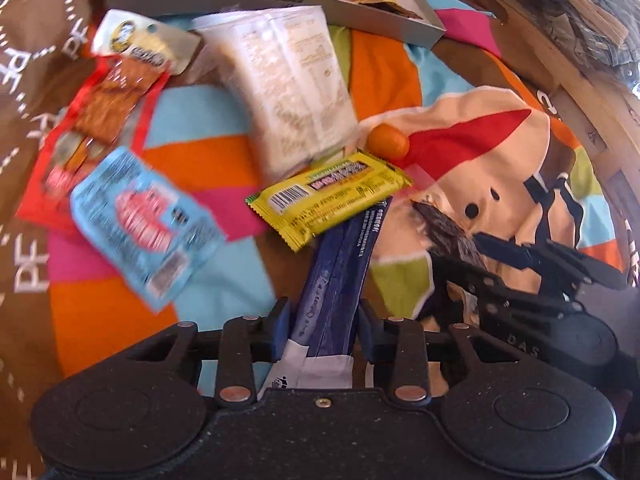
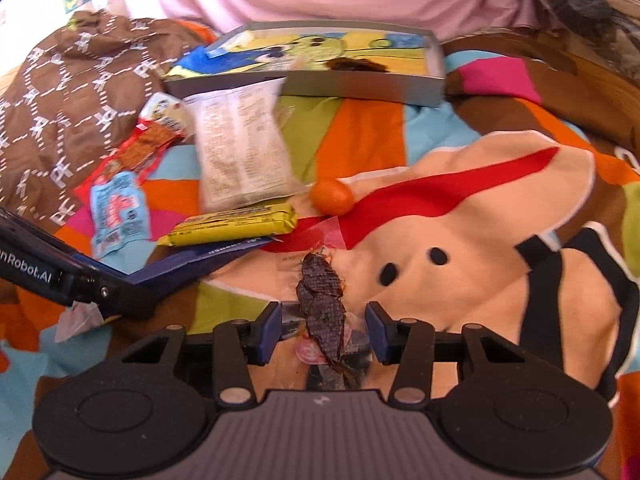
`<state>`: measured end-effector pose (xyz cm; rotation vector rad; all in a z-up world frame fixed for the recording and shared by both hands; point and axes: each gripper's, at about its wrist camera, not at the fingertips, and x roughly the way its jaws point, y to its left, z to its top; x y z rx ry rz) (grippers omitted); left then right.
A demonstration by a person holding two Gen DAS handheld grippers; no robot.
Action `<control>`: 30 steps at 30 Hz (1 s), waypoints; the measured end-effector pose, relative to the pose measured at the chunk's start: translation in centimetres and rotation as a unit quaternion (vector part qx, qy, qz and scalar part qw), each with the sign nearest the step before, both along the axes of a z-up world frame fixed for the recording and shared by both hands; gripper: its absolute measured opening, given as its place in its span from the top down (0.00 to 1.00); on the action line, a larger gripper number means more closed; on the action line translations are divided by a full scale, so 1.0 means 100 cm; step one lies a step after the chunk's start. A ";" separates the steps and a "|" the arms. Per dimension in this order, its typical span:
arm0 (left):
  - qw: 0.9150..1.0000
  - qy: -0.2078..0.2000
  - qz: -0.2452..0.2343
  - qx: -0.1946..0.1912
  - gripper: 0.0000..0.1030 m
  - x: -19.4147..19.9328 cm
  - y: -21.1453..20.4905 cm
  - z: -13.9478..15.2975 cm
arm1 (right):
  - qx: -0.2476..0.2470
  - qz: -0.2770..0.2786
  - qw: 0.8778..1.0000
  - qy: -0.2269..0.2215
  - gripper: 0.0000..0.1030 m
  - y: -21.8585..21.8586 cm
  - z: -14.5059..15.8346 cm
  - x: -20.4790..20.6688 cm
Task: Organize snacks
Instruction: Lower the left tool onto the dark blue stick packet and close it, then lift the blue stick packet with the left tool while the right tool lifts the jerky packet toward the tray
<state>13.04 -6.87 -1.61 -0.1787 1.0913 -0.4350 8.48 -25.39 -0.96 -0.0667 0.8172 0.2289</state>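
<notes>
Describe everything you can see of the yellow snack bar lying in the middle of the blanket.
The yellow snack bar is a sealed, glossy foil-like wrapper with crimped ends, lying flat, back side up, showing a barcode and small print. It rests across the far end of the dark blue packet, just in front of the white pouch and near the orange ball. No gripper touches it.

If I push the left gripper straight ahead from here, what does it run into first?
The left gripper already has the blue packet between its fingers; going on along it, the yellow bar lying across the packet's far end looks first, though depth is uncertain.
</notes>
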 end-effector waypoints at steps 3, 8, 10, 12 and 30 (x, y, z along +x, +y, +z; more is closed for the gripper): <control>1.000 -0.012 -0.013 0.019 0.63 -0.009 -0.002 -0.001 | -0.007 0.017 1.000 0.005 0.49 0.007 -0.001 -0.001; 0.999 -0.024 -0.027 0.038 0.54 -0.006 -0.012 -0.004 | -0.003 0.019 1.000 0.015 0.45 0.006 -0.003 0.000; 0.998 -0.026 -0.030 0.040 0.51 -0.002 -0.016 -0.004 | -0.005 0.021 1.000 0.019 0.43 0.007 -0.005 0.001; 0.998 -0.027 -0.033 0.040 0.49 0.002 -0.018 -0.005 | -0.012 0.025 0.999 0.022 0.43 0.009 -0.006 0.001; 0.998 -0.036 -0.022 0.038 0.71 -0.022 -0.024 0.003 | -0.089 0.029 0.995 -0.035 0.48 0.024 -0.001 -0.012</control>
